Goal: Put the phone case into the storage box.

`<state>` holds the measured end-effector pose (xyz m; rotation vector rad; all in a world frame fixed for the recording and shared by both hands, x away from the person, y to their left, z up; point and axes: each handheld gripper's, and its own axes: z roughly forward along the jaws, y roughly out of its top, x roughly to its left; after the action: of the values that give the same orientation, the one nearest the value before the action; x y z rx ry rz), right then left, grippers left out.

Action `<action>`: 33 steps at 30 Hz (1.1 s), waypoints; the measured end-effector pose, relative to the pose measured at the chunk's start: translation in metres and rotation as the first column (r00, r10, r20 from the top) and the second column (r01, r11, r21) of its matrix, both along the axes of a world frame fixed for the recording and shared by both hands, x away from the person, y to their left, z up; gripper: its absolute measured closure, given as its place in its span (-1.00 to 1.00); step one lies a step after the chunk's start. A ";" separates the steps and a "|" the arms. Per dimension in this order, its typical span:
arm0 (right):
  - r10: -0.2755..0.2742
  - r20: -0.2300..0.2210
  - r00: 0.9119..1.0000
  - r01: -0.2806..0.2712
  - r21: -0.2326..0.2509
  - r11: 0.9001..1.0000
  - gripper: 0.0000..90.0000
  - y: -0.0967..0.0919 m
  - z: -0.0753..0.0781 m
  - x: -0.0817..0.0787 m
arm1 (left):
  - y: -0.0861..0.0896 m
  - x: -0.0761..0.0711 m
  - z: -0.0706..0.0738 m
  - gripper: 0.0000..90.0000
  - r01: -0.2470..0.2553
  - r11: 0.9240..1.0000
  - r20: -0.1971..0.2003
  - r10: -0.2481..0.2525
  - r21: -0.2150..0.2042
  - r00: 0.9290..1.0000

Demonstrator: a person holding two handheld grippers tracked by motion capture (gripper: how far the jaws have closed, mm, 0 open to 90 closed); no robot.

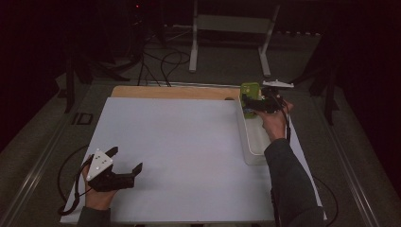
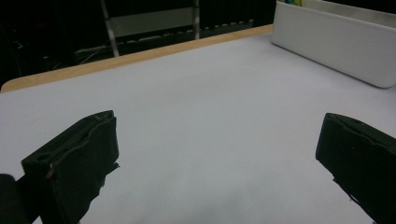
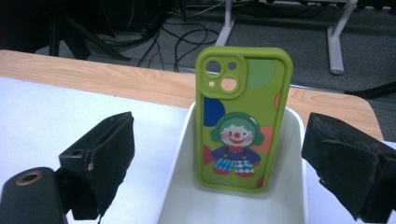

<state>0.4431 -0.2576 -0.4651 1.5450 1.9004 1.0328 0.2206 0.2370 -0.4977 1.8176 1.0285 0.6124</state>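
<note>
**Open mat on the left, a walled tray on the right**

Ahead of the left gripper (image 1: pixel 126 161) the pale mat (image 1: pixel 175 142) lies bare all the way to the wooden table edge (image 1: pixel 175 91), so a gripper can sweep there freely. Its jaws stand wide apart with flat mat between them. Off to its far right the white tray (image 1: pixel 253 142) rises as a low wall. The right gripper (image 1: pixel 250 105) hovers over the tray's far end, jaws spread. Between and just beyond them a green phone case (image 3: pixel 243 121) stands upright against the tray's end wall, with a gap on either side.
</note>
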 end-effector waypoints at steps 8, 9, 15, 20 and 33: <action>0.022 0.017 1.000 -0.022 0.021 1.000 -0.77 0.002 0.000 -0.013 | -0.001 0.000 -0.001 -1.00 0.000 1.000 -0.005 0.000 0.005 1.000; 0.024 0.020 1.000 -0.024 0.024 0.999 -0.77 0.002 0.001 -0.015 | -0.001 0.001 -0.001 -1.00 0.001 1.000 -0.006 -0.001 0.005 1.000; 0.045 0.037 0.998 -0.046 0.017 0.999 -0.77 0.004 0.002 -0.026 | -0.001 0.001 -0.001 -1.00 0.004 1.000 -0.010 -0.004 0.007 1.000; 0.058 0.045 0.997 -0.059 0.024 0.998 -0.77 0.005 0.001 -0.032 | -0.001 0.001 -0.001 -1.00 0.003 1.000 -0.012 -0.003 0.007 1.000; 0.121 0.090 0.989 -0.124 0.027 0.992 -0.78 0.008 0.005 -0.059 | -0.001 0.002 -0.002 -1.00 0.008 1.000 -0.016 -0.008 0.007 1.000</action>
<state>0.3842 -0.2499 -0.4599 1.3905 1.9462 1.1708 0.2227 0.2355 -0.4994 1.8345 1.0308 0.5984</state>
